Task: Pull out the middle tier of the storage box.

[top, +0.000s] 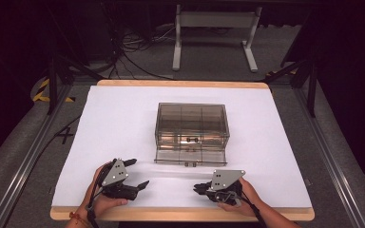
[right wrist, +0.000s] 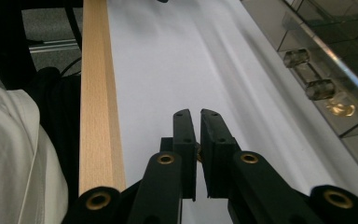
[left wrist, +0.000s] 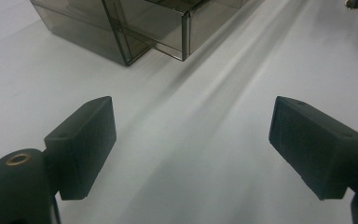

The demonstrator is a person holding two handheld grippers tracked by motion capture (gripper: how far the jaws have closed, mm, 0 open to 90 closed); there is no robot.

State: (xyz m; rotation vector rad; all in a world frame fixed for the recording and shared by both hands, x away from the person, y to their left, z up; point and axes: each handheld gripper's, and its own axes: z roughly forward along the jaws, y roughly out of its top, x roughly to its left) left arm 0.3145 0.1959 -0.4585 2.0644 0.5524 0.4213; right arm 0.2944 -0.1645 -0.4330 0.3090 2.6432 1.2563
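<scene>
a clear drawer box (top: 191, 127) sits mid-counter, its lower drawer pulled toward the person – nearer the right gripper (top: 200, 188), fingers together, than the left gripper (top: 138, 173), fingers wide apart.

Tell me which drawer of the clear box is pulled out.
The bottom drawer: its front sticks out toward the person past the box wall. The drawer above it, with the two small knobs, sits flush and closed.
</scene>
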